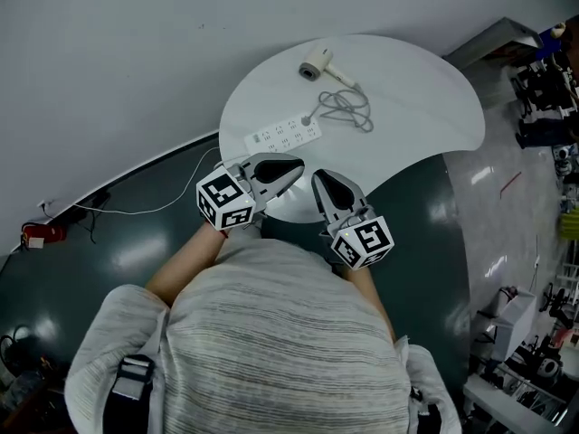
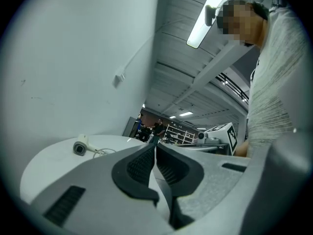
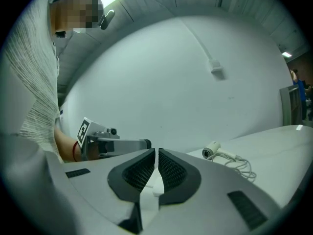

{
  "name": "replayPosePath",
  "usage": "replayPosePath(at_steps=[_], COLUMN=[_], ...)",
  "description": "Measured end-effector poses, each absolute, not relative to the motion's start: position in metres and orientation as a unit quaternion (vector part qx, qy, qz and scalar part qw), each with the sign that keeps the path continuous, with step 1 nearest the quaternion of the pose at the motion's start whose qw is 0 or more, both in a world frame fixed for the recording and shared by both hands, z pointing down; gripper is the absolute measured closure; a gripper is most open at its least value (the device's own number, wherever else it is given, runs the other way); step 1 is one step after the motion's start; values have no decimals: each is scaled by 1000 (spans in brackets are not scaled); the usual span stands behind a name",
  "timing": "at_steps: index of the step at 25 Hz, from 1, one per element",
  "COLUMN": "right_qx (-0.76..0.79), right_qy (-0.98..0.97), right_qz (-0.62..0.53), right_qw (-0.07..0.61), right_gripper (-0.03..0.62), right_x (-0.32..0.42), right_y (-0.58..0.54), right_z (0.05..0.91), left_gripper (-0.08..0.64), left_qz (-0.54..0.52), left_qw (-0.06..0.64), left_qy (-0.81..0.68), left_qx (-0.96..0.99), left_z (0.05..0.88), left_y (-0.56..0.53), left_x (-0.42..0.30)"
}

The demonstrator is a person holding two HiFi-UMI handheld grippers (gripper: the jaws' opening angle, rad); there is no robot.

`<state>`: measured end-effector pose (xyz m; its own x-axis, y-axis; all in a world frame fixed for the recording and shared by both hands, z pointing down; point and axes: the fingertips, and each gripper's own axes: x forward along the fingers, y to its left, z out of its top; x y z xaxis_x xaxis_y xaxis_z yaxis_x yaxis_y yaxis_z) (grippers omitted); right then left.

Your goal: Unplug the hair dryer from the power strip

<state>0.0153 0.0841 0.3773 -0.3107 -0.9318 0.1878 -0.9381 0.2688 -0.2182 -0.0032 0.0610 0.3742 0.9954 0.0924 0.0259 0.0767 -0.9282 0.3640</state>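
Note:
A white hair dryer [image 1: 316, 65] lies at the far side of the round white table [image 1: 425, 107]. Its cord [image 1: 348, 107] coils beside it and runs to a plug [image 1: 307, 120] in the white power strip [image 1: 285, 135]. My left gripper [image 1: 294, 165] is shut and empty, just short of the strip at the table's near edge. My right gripper [image 1: 318, 181] is shut too, beside it, holding nothing. The left gripper view shows the dryer [image 2: 80, 146] far off beyond the closed jaws [image 2: 155, 146]. In the right gripper view the dryer [image 3: 213, 150] and cord [image 3: 242, 168] lie to the right of the closed jaws [image 3: 157, 152].
A plain wall stands behind the table. The floor [image 1: 136, 242] is dark green, with a white cable [image 1: 136, 212] running to a red item [image 1: 36, 235] at left. Shelving and equipment [image 1: 543, 98] crowd the right side.

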Motion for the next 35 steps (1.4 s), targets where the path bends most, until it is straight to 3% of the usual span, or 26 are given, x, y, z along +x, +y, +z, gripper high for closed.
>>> replayPosePath(at_steps=[14,24,26,32,35], right_qx=[578,505,489,459,446], right_qy=[-796,-836,-843,-852,-855], right_qz=[168,190,192,209,213], right_qw=[59,100,117,143,158], right_gripper=[565,565,565,563,563], right_x=[32,60,64,79,83], right_y=[32,4,0,-13,-22], right_z=[405,432,441,468,482], left_gripper=[552,528,488,270,218], left_qz=[47,105,122,195,222], left_qw=[179,133,123,73,52], left_qy=[46,-1,-14,-44,-47], left_qx=[982,985,985,977,973], left_z=[404,435,446,482,499], left_y=[21,3,0,-11,-19], left_x=[11,48,54,67,71])
